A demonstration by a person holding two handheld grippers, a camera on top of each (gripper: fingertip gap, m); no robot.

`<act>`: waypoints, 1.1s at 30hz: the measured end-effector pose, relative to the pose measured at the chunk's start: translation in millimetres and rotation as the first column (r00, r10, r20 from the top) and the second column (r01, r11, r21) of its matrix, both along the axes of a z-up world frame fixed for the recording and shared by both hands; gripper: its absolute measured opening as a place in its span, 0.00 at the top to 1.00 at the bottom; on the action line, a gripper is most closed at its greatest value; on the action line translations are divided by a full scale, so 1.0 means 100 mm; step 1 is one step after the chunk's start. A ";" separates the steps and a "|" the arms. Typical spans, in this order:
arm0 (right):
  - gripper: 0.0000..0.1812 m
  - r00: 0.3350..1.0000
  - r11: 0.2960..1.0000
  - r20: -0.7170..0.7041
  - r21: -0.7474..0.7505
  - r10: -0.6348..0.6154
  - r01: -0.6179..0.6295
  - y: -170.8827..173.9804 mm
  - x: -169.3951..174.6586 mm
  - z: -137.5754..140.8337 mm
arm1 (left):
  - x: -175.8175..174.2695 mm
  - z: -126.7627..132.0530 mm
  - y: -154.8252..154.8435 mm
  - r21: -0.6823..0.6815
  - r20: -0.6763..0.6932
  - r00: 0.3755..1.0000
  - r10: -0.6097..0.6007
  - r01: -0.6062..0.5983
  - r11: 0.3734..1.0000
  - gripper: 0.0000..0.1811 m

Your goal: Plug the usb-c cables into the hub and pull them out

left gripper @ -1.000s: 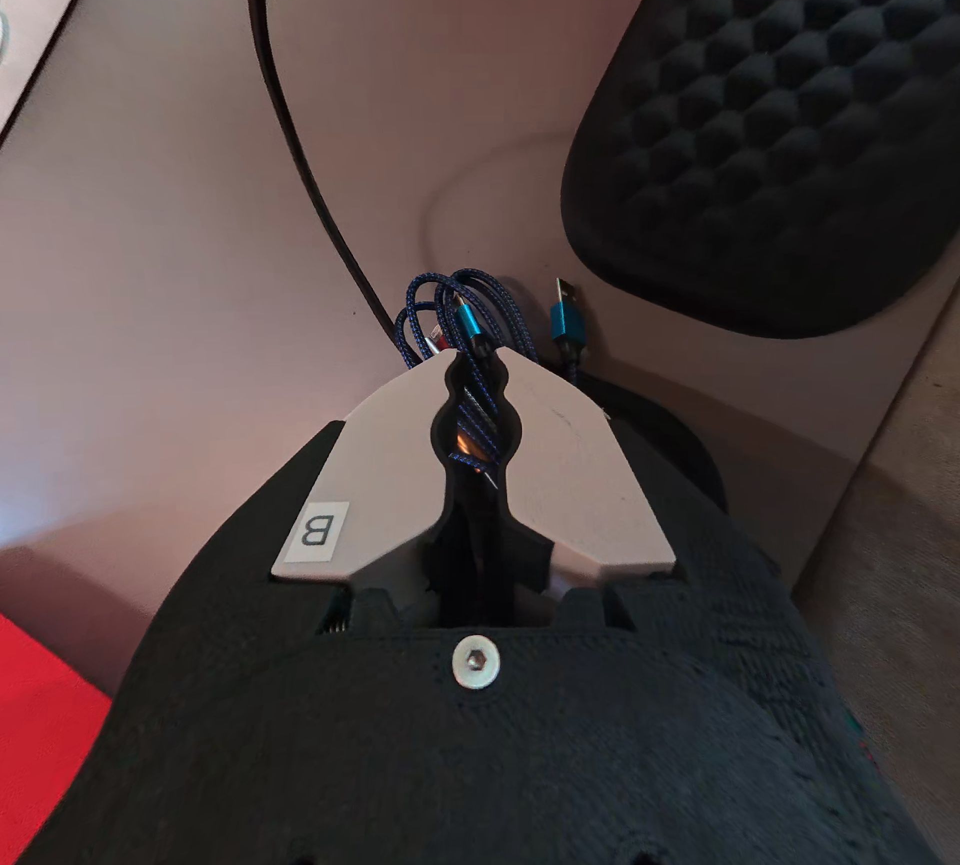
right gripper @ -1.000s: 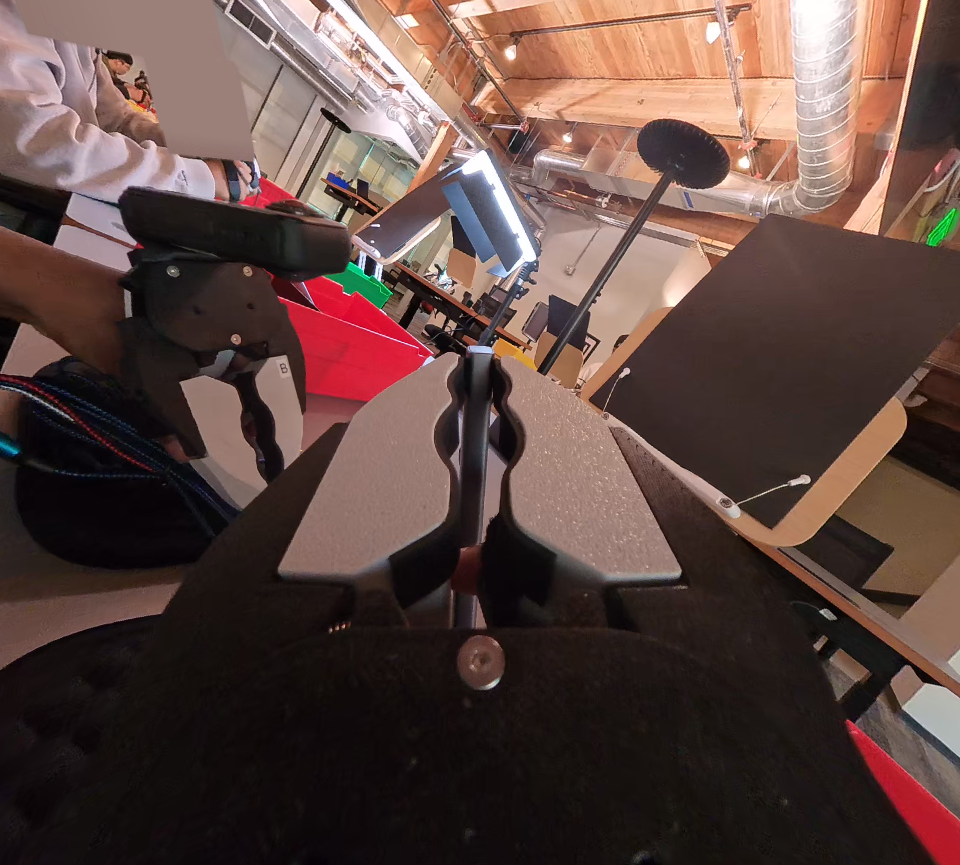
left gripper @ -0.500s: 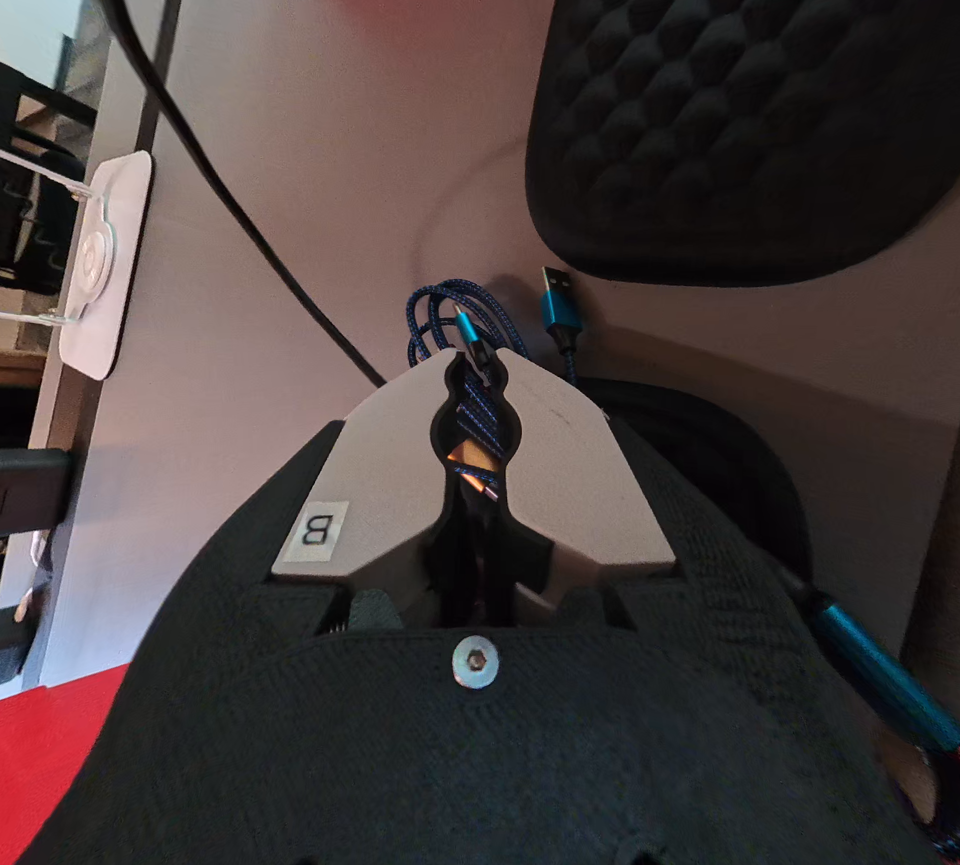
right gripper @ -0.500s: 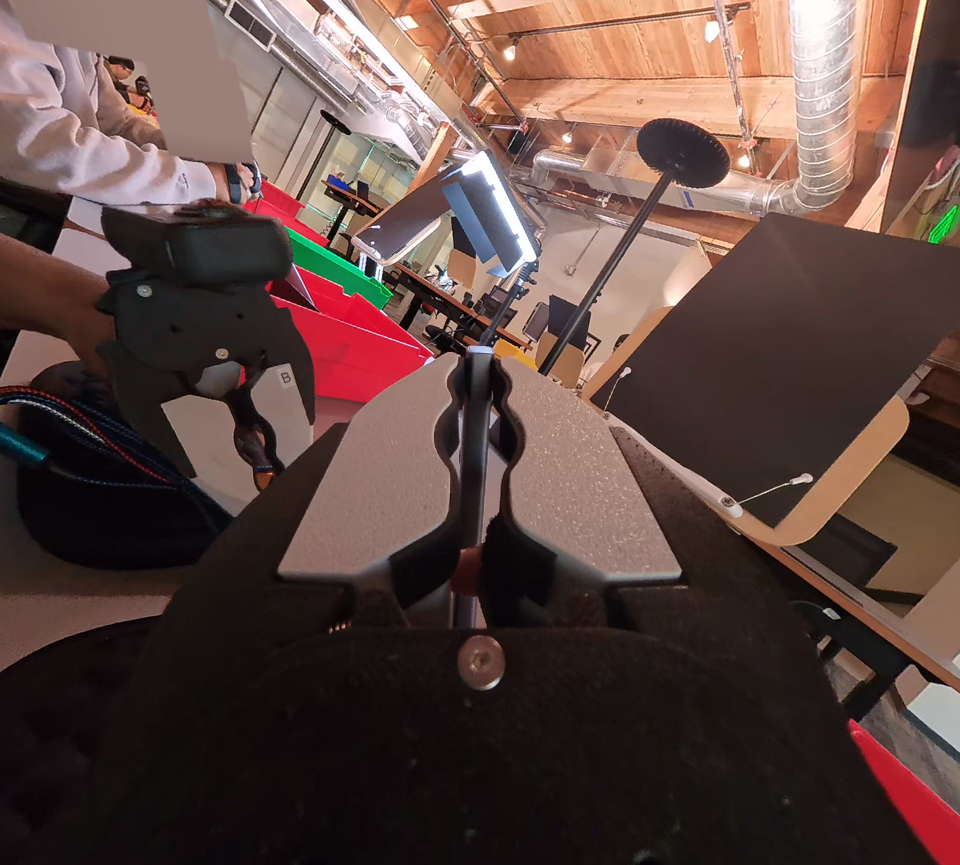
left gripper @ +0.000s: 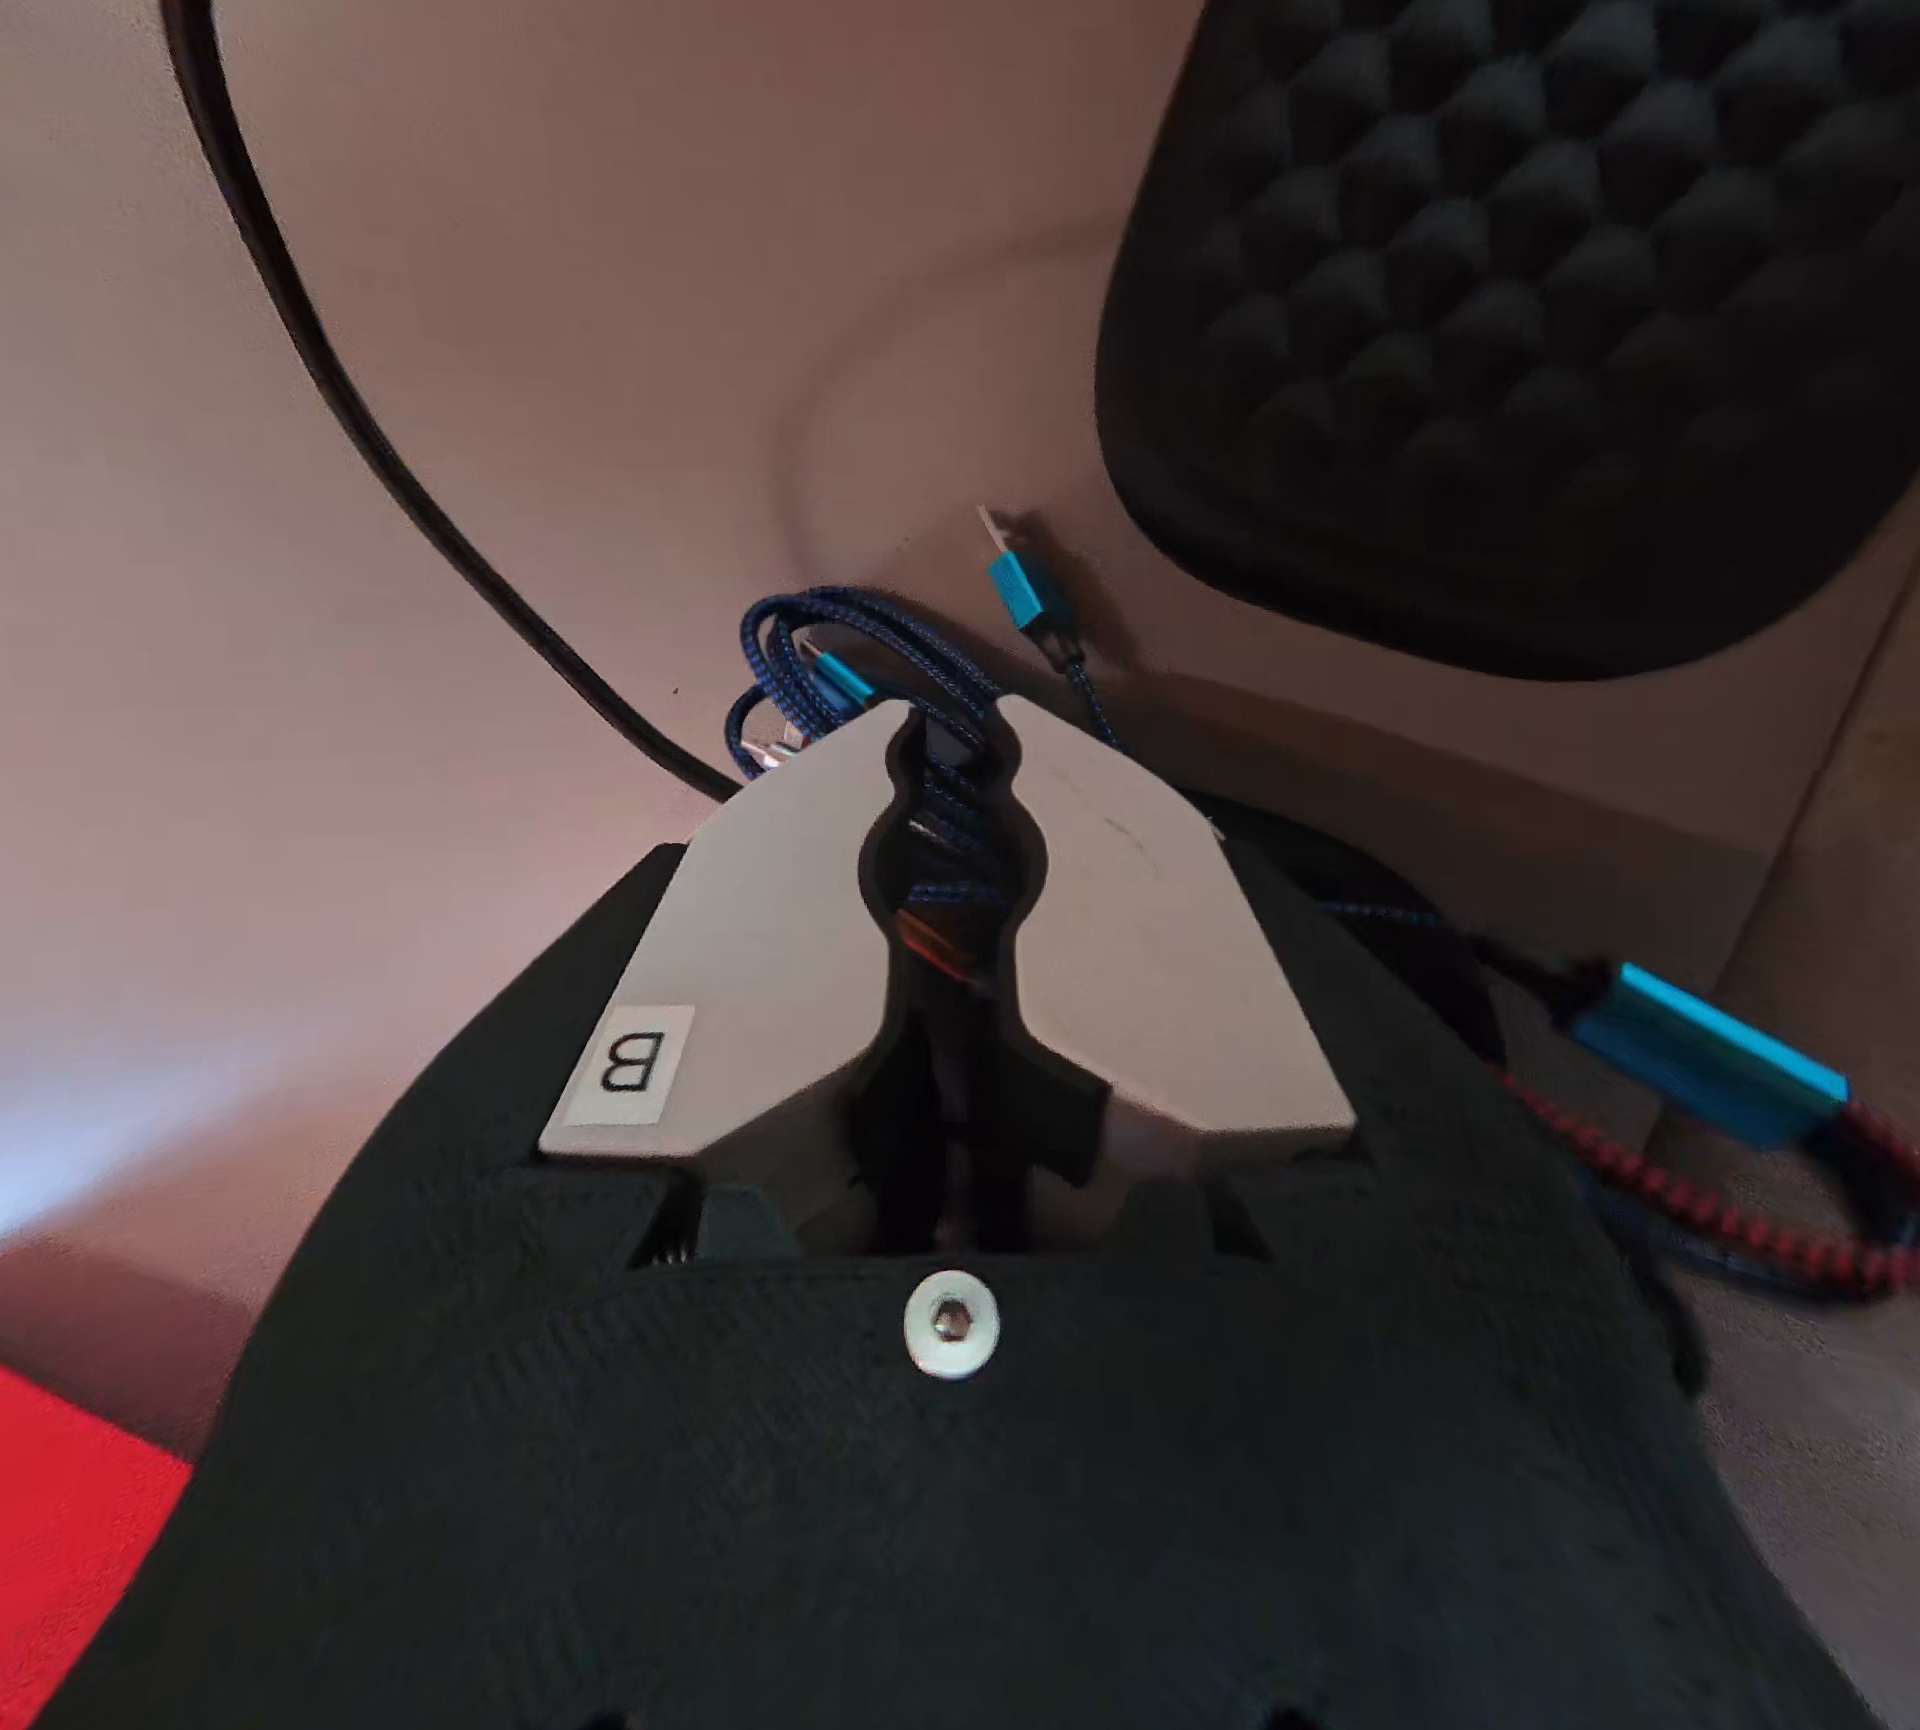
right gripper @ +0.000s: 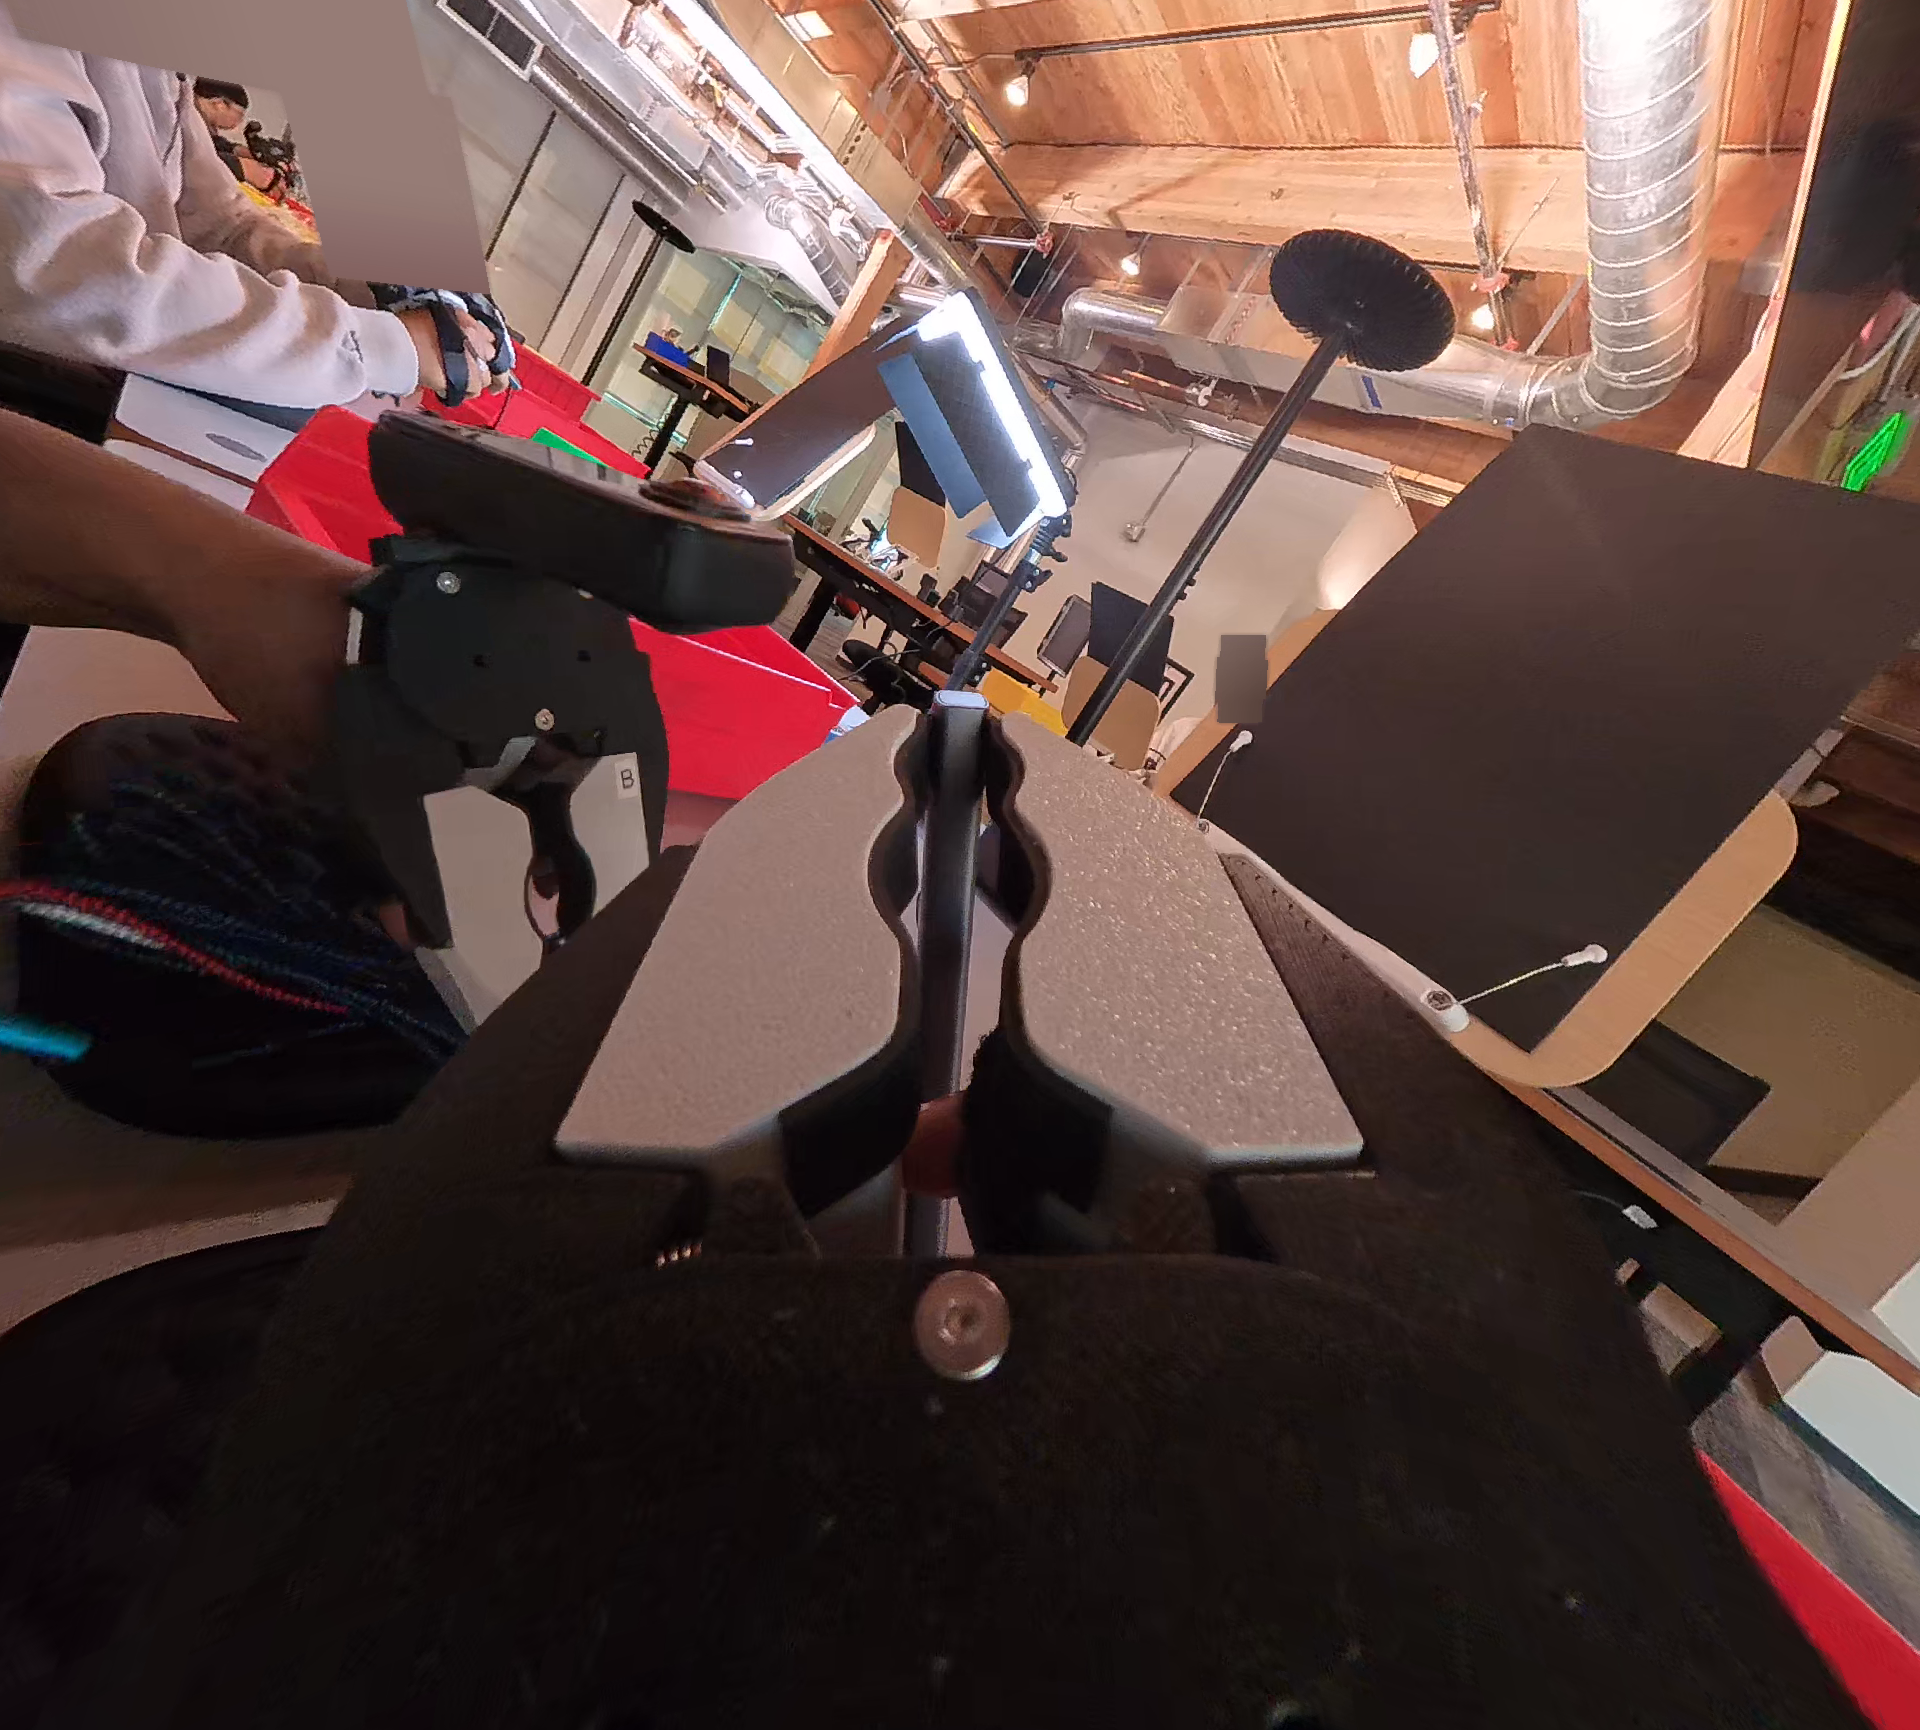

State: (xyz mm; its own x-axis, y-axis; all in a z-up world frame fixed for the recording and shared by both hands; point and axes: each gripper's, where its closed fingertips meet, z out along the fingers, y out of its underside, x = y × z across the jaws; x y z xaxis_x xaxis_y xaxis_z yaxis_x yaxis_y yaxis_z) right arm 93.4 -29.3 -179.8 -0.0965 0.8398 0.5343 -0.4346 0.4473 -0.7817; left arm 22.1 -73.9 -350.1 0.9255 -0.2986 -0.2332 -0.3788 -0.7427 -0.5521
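Note:
My left gripper (left gripper: 951, 709) is shut on a bundle of blue braided usb cables (left gripper: 831, 641), held just above the table (left gripper: 623, 226). A blue-shelled plug (left gripper: 1016, 591) hangs free past the fingertips. Another blue plug on a red braided cable (left gripper: 1714, 1062) lies at the right. My right gripper (right gripper: 961, 714) is shut on a thin grey hub (right gripper: 951, 849), seen edge-on and pointing up toward the ceiling. The left gripper also shows in the right wrist view (right gripper: 551, 901), beside a black case (right gripper: 156, 1036) with more cables in it.
A black egg-crate foam case lid (left gripper: 1558, 226) lies at the upper right. A black cord (left gripper: 312, 309) crosses the table at the left. Red bins (right gripper: 727, 693) stand behind the left gripper. A black panel (right gripper: 1558, 745) is at the right. Another person in a white sleeve (right gripper: 208, 298) works at the far left. My hands' fingertips stand some 20 cm from each other.
My left gripper has swung and shifted with the cable bundle still in it; the free blue plug now hangs farther out. The right gripper and hub have stayed still.

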 end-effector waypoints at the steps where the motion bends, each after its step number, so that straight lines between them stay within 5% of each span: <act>1: 0.95 1.000 1.000 0.001 -0.003 0.001 -0.001 0.00 0.00 0.00 | -0.03 0.01 -0.01 0.012 -0.006 1.000 0.016 -0.016 1.000 0.91; 11: 0.95 1.000 1.000 -0.003 -0.005 -0.001 0.001 0.01 0.00 -0.01 | -0.12 -0.01 0.01 -0.029 -0.110 0.990 0.084 -0.087 0.996 0.89; 15: 0.95 1.000 1.000 0.020 0.010 -0.001 0.001 0.05 -0.01 -0.06 | -0.05 0.11 0.05 0.063 -0.063 0.996 0.059 -0.055 0.997 0.87; 18: 0.95 0.985 0.986 0.168 0.167 -0.044 0.015 0.13 -0.07 -0.38 | -0.17 0.31 0.01 0.176 -0.065 0.992 0.108 -0.095 0.980 0.86; 21: 0.95 0.896 0.924 0.417 0.382 -0.155 -0.018 0.16 -0.16 -0.90 | -0.23 0.51 -0.09 0.274 -0.050 0.990 0.132 -0.114 0.955 0.86; 24: 0.91 0.699 0.911 0.665 0.409 -0.263 -0.046 0.18 -0.21 -1.33 | -0.29 0.67 -0.19 0.364 -0.014 0.987 0.159 -0.143 0.920 0.86; 26: 0.75 0.683 0.923 0.675 0.384 -0.279 -0.003 0.15 -0.28 -1.31 | -0.32 0.71 -0.27 0.391 0.022 0.984 0.178 -0.172 0.904 0.86; 29: 0.60 0.744 0.967 0.636 0.248 -0.203 0.053 0.08 -0.33 -1.03 | -0.24 0.67 -0.35 0.376 0.086 0.986 0.145 -0.167 0.911 0.86; 33: 0.58 0.801 0.996 0.593 0.036 -0.082 0.076 0.00 -0.30 -0.63 | 0.03 0.52 -0.40 0.299 0.271 0.962 0.041 -0.125 0.946 0.86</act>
